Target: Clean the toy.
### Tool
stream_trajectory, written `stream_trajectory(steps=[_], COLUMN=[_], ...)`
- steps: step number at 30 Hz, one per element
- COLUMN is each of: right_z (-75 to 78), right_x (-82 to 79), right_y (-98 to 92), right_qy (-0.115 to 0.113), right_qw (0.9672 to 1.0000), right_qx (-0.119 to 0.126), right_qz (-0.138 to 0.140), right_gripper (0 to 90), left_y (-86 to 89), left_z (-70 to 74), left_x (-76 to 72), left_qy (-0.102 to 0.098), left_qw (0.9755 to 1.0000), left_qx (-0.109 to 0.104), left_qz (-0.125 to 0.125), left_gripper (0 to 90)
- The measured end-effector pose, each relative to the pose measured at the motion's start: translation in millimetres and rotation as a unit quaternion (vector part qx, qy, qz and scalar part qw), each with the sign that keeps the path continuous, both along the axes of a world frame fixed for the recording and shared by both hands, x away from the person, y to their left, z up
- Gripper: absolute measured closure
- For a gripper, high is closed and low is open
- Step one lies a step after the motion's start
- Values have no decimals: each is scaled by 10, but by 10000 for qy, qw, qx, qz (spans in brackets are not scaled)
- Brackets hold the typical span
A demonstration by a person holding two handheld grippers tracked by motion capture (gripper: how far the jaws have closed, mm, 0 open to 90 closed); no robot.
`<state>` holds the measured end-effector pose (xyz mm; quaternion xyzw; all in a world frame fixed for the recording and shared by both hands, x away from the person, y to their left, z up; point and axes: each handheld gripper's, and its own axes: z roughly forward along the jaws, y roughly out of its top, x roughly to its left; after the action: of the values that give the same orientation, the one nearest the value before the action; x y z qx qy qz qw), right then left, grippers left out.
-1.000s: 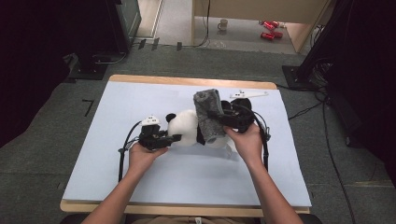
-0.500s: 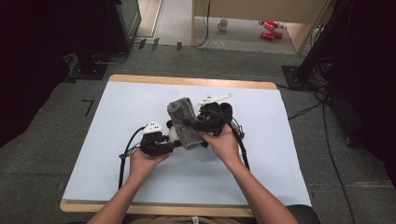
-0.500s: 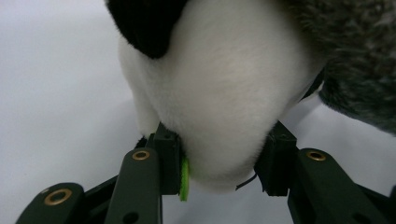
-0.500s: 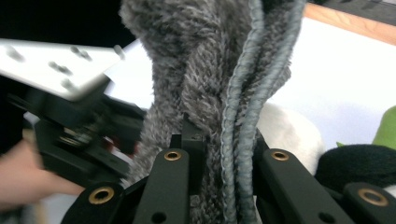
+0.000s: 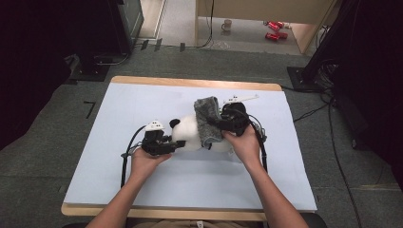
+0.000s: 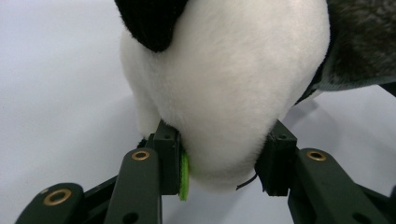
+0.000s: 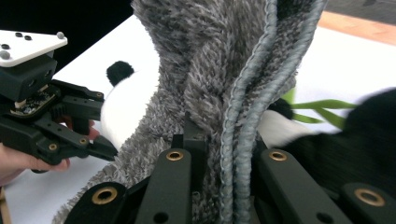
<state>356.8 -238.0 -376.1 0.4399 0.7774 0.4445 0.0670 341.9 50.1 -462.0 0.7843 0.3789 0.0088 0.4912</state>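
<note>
1. A plush panda [image 5: 190, 135] lies near the middle of a light blue table mat [image 5: 142, 104], its white head clamped between the jaws of the left gripper [image 5: 177, 145], seen pressing into the fur on both sides in the left gripper view [image 6: 224, 161].

2. The right gripper [image 5: 216, 127] is pressed together on a fold of a grey fuzzy cloth [image 5: 207, 118], pinching it by its corded edge [image 7: 247, 121], with the cloth draped across the panda's body just behind the head.

3. The step in hand looks to be laying or wrapping the cloth over the toy. To do it well, the left grip should hold the head steady and low on the mat, so the soft body does not roll as the cloth drags over it.

4. The right hand [image 5: 247, 145] would best carry the cloth across the body in one smooth sweep, keeping the pinched edge taut so the pile does not bunch on the near side.

5. Release should wait until the cloth rests on the toy; letting go early risks it sliding off the rounded back.

6. The green leaf sprig [image 7: 322, 109] by the panda's dark limbs could snag the cloth's edge and is worth clearing.
</note>
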Motion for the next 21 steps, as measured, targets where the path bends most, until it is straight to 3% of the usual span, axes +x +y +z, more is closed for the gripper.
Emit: stream_trajectory(steps=[8,15,21], right_z=[49,-65,-218], right_x=[-19,-18,-13], right_y=[-409,-719,-845], right_qy=[-9,114,227], right_qw=[9986,9950,9943], right_qx=[199,311,54], right_qz=[-492,-947,-1042], right_gripper=[806,806,806], left_y=[28,61,67], left_z=[24,26,25], left_x=[108,199,247], left_qy=[107,232,274], left_qw=[9999,9997,9996], left_qx=[-6,-51,-57], left_qz=[28,-4,-4], left_gripper=[588,586,585])
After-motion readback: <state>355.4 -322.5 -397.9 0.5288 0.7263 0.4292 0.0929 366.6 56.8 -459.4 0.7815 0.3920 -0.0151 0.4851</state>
